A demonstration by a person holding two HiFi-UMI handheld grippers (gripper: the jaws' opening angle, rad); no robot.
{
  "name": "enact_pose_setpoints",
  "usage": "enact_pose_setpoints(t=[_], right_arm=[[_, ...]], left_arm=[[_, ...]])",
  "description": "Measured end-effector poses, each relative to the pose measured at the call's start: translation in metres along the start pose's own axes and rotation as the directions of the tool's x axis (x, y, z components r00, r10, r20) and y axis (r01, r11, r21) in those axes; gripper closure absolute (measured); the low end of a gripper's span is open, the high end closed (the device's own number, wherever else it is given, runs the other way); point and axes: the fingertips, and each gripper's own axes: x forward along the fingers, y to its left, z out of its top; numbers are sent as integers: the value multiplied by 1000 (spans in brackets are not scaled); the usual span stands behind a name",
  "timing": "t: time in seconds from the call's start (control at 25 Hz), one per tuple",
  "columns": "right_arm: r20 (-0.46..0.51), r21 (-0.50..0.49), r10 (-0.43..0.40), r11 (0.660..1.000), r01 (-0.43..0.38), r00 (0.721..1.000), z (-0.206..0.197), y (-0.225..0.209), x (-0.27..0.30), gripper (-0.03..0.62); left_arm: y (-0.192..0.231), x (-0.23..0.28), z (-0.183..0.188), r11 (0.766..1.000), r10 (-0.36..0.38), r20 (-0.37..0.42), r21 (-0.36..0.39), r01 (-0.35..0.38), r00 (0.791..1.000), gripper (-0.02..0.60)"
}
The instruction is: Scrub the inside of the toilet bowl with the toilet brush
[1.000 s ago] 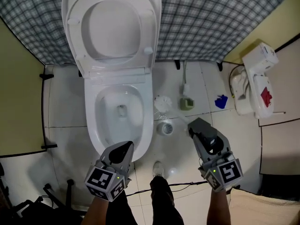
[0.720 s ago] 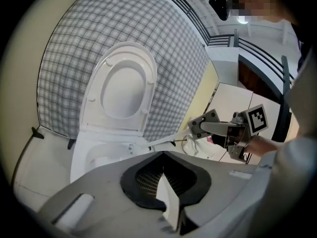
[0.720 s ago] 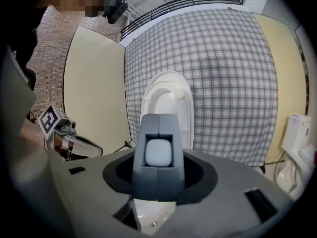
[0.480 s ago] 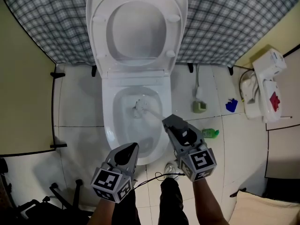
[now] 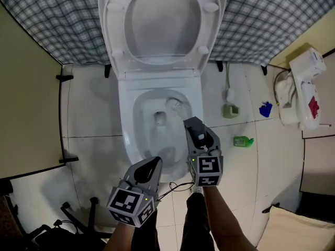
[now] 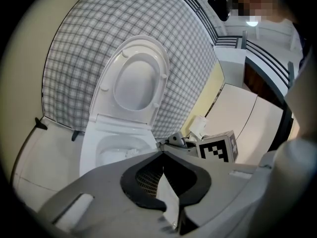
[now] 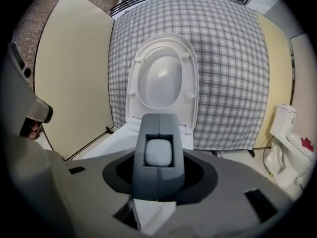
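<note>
Both forearms pointed forward and down over one toilet bowl point(image 5: 127, 132); two grippers and one toilet brush point(image 5: 174, 104) showed; the right gripper point(image 5: 193, 125) was clamped on the brush's handle, its bristle head inside the bowl just beyond the jaws, near the back wall; the left gripper point(image 5: 153, 163) hovered closed and empty at the front rim.

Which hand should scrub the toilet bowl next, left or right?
Right. The right hand-held gripper is shut on the white toilet brush, whose bristle head sits inside the white ceramic toilet bowl. The left hand-held gripper is shut, empty, near the bowl's front rim.
</note>
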Motion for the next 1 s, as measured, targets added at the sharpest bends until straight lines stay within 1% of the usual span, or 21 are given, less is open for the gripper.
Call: enact_pose_setpoints(t=[0.08,0.16,0.32,0.48,0.6,0.72,0.84,1.0], right_arm=[[21,23,-35,999,34,999,1,-1,4,404],[42,52,-47,998,45,998,2,3,8,404],[62,108,-24,994,17,998,3,12,21,404],[78,95,54,994,-62,995,10,26,34,402],[85,127,120,983,-130,989,12,40,41,402],[89,112,192,973,-201,977,15,54,44,402],[70,81,285,954,-290,956,14,70,42,402],[29,27,400,916,-401,916,12,86,35,401]], left_arm=[[4,1,-1,1000,-7,-7,8,7,1000,580],[9,0,-4,1000,-6,-17,10,6,1000,580],[18,-1,-1,1000,0,-19,13,1,1000,580],[32,-6,3,1000,21,-17,11,-21,1000,580],[40,-11,7,999,45,-3,5,-45,999,580],[47,-17,7,998,66,5,-12,-66,998,580],[50,-22,5,996,87,6,-30,-87,996,580],[54,-26,1,993,112,11,-46,-111,994,580]])
